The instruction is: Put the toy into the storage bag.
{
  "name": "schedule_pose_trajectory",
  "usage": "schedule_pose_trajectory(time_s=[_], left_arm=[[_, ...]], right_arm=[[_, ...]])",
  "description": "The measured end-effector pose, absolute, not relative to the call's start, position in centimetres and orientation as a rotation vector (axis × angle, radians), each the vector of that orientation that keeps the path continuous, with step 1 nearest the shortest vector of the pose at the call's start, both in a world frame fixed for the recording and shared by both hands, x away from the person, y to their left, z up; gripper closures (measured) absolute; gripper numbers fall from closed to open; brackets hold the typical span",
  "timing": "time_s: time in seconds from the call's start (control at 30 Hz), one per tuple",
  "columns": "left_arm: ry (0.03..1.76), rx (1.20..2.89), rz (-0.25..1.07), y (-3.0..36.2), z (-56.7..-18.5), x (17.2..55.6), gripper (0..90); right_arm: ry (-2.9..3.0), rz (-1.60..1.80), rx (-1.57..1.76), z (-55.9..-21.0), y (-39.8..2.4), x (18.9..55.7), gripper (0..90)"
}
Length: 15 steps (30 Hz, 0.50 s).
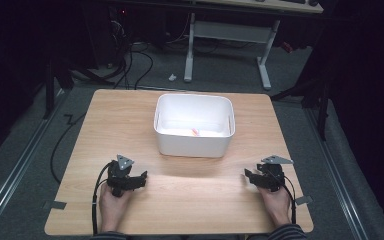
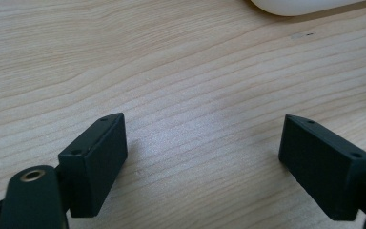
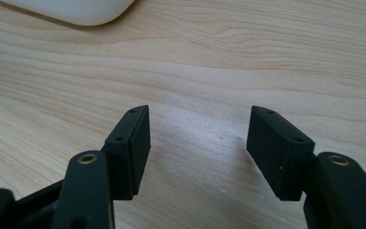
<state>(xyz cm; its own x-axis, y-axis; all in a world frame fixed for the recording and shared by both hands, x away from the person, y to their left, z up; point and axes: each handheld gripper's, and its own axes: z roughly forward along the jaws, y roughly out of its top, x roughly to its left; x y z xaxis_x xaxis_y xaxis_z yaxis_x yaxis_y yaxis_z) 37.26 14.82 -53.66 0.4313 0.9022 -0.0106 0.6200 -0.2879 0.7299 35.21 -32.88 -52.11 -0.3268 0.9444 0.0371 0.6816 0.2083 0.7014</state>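
Tub of white plastic, rectangular with rounded corners, sits on the middle of a light wooden table, a little toward the far edge. Inside it, on the white floor, lies a small pale item with a reddish-orange tip; it is too small to tell what it is.

Nearer the person, well apart from the tub, two black grippers rest low over the bare wood, one at each near corner of the tabletop. The left gripper is held in the person's left hand, with a grey three-cornered plate on top and a black cable trailing back along the wrist. In the left gripper view its two black jaws stand wide apart with only wood grain between them, and a rounded white corner of the tub shows at the top edge.

The right gripper is held in the right hand, also topped by a grey plate, and it points inward toward the table's middle. In the right gripper view its jaws are parted with nothing between them, somewhat less widely than the left pair, and the tub's white corner shows at the upper left.

Beyond the table lies grey carpet, with a white desk frame and loose black cables on the floor.
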Motion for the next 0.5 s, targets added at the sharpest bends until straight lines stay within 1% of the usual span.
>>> schedule_pose_trajectory(time_s=[0.13, 0.27, 0.47, 0.5], left_arm=[[1.279, 2.018, 0.541, 14.82, -53.66, 37.26, 16.8], [1.278, 2.018, 0.541, 14.82, -53.66, 37.26, 16.8], [1.278, 2.018, 0.541, 14.82, -53.67, 37.25, 16.8], [1.278, 2.018, 0.541, 14.83, -53.67, 37.25, 16.8]], right_arm=[[2.091, 0.884, 1.486, -52.62, -32.54, 35.2, 39.1], [2.08, 0.88, 1.432, -53.05, -32.13, 35.0, 35.4], [2.081, 0.879, 1.436, -53.04, -32.13, 35.03, 33.7], [2.077, 0.876, 1.441, -53.04, -32.13, 35.05, 30.9]])
